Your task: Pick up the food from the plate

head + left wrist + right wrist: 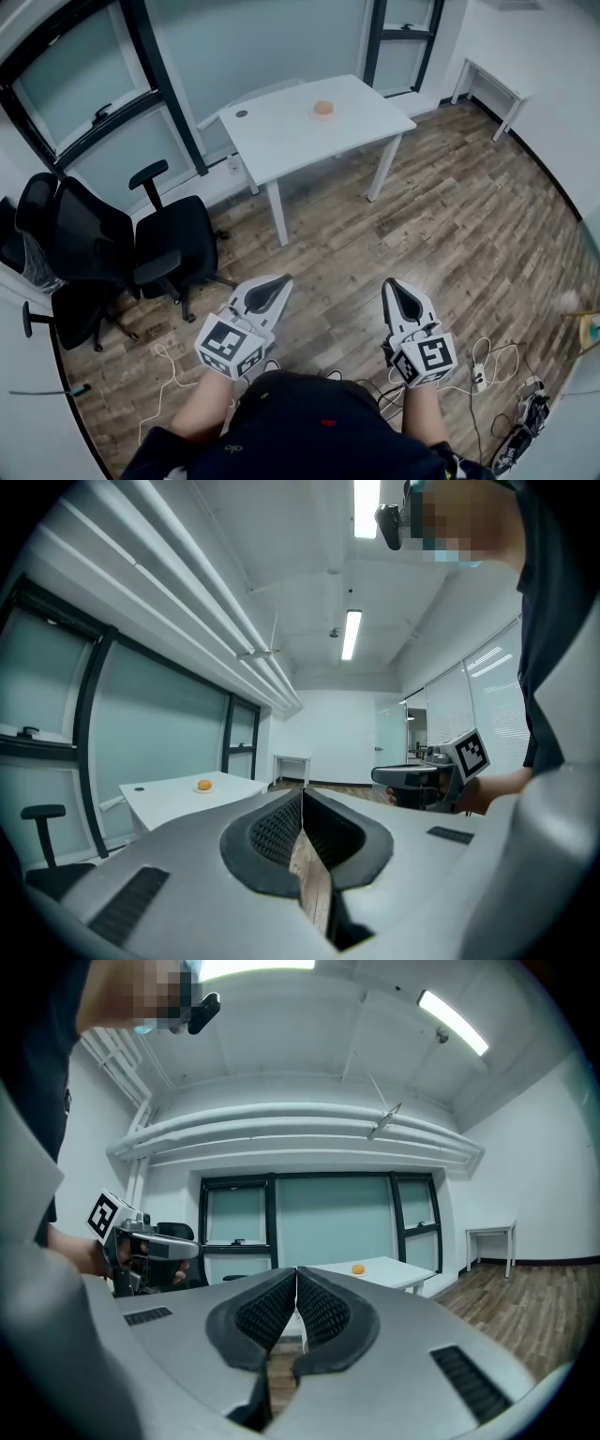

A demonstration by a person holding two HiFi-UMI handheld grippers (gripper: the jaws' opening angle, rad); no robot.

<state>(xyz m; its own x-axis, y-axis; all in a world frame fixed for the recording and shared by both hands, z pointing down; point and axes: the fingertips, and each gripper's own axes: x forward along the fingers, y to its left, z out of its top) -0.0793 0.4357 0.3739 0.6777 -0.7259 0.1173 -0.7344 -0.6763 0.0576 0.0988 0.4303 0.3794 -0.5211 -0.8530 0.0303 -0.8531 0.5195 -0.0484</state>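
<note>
A round orange piece of food point(323, 109) sits on a small plate on the white table point(281, 131) at the far side of the room. It shows small as the food point(203, 785) in the left gripper view and the food point(358, 1268) in the right gripper view. My left gripper point(279, 280) and right gripper point(390, 284) are held low over the wooden floor, far short of the table. Both are shut with nothing between the jaws. The left gripper point(302, 794) and the right gripper point(296, 1272) each show tips pressed together.
Two black office chairs point(141, 244) stand left of the table by the glass wall. Cables and a power strip point(487, 375) lie on the floor at the right. A second white table point(492, 89) stands in the far right corner. Bare wooden floor point(450, 225) lies between me and the table.
</note>
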